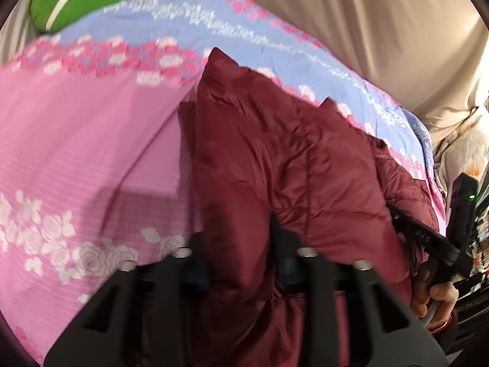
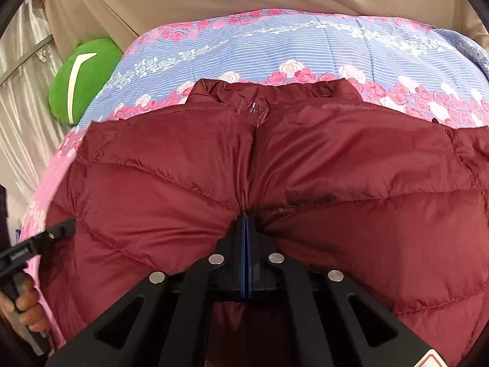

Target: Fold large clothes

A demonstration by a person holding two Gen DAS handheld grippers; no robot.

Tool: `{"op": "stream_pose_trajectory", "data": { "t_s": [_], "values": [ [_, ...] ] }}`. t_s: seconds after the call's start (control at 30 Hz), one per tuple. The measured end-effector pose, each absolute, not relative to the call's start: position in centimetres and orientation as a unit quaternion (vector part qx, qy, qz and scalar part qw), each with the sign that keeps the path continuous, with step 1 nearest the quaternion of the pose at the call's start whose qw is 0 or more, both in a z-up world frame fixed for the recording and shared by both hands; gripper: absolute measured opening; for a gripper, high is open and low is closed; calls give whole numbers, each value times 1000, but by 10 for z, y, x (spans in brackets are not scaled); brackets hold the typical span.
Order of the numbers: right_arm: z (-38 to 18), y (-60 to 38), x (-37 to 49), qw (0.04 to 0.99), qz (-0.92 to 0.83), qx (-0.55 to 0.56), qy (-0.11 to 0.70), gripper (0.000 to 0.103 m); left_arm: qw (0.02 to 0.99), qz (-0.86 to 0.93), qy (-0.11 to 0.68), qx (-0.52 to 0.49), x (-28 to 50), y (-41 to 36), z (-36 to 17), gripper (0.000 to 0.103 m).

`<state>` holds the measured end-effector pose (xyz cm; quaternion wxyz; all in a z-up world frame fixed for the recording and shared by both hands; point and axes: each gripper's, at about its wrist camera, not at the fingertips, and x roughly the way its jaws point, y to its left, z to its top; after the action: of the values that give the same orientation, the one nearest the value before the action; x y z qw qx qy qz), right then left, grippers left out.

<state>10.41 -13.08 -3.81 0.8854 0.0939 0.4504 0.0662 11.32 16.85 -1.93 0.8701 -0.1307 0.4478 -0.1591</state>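
Jacket (image 2: pixel 305 168), maroon puffer, on floral bedsheet (image 2: pixel 275 46) of bed. Left hand-held gripper (image 1: pixel 241 244): jaws narrow, clamped on raised fold at jacket's side edge. Right hand-held gripper (image 2: pixel 246 223): jaws fully together, tips at zipper line; cannot tell if fabric pinched. Jacket front up, collar pointing away, long axis running away from right gripper.

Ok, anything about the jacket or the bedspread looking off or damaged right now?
Nothing looks damaged or spilled. The maroon puffer jacket lies front up on the floral bedspread, collar away from the camera. The left gripper pinches a raised fold at its edge; the right gripper is shut at the zip line.
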Motion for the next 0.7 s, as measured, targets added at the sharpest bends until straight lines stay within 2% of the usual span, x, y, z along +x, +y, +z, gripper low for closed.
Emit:
{"op": "stream_pose_trajectory", "data": {
  "t_s": [0.07,0.13,0.43,0.57,0.7],
  "values": [
    [-39,-129,103,888,64,88,447,1,876,-166,435,-125,108,163,-5,11],
    [-40,-129,102,890,63,82,445,1,884,-172,420,-115,102,157,7,10],
    [-44,-132,105,886,74,100,446,1,911,-232,331,-83,66,115,77,8],
    [-31,-138,113,880,89,127,450,6,914,-240,318,-79,60,107,89,8],
    [-40,-132,132,869,103,124,467,4,912,-254,312,-81,55,101,96,8]
  ]
}}
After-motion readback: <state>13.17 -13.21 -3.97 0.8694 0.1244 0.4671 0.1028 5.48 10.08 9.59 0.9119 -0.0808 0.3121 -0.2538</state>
